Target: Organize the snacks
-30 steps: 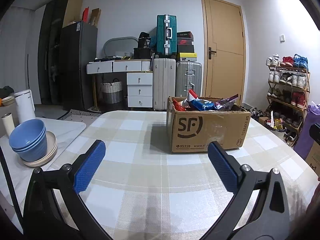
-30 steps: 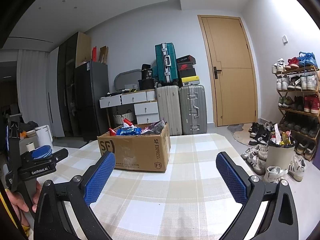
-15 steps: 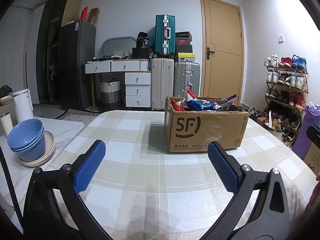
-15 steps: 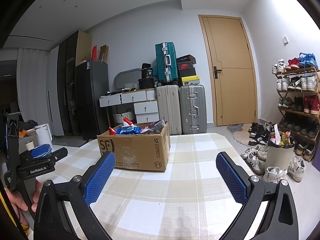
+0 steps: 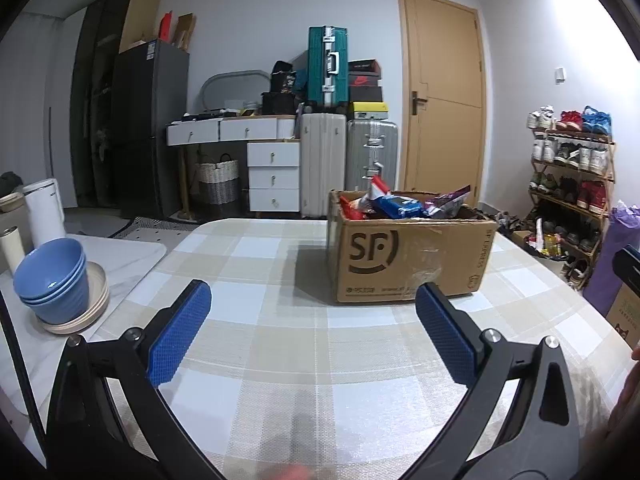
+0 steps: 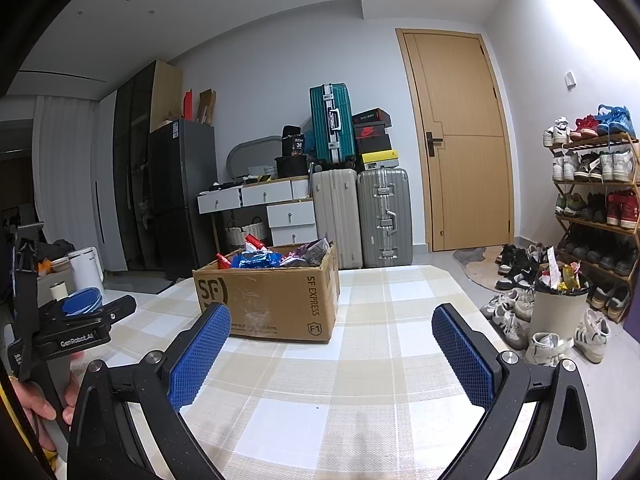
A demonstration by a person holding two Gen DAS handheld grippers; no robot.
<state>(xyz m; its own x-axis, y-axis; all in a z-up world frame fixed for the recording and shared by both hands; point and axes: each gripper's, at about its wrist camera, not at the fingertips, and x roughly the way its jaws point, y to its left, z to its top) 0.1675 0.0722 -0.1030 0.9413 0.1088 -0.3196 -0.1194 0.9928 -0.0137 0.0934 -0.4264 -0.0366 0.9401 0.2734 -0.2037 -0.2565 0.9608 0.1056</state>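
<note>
A brown SF cardboard box full of snack packets stands on the checked table, ahead and slightly right of my left gripper. The left gripper is open and empty, well short of the box. In the right wrist view the box stands ahead to the left with the snack packets sticking out of the top. My right gripper is open and empty, held above the table near the box's right corner. The left gripper's body shows at the left edge of that view.
Stacked blue bowls on a plate and a white kettle stand on a white counter at left. Off the table's right edge stand a bin, loose shoes and a shoe rack. Suitcases and drawers line the far wall.
The left wrist view has shifted slightly: the box and room sit a little lower and left than a second ago. Both grippers stay open and empty.
</note>
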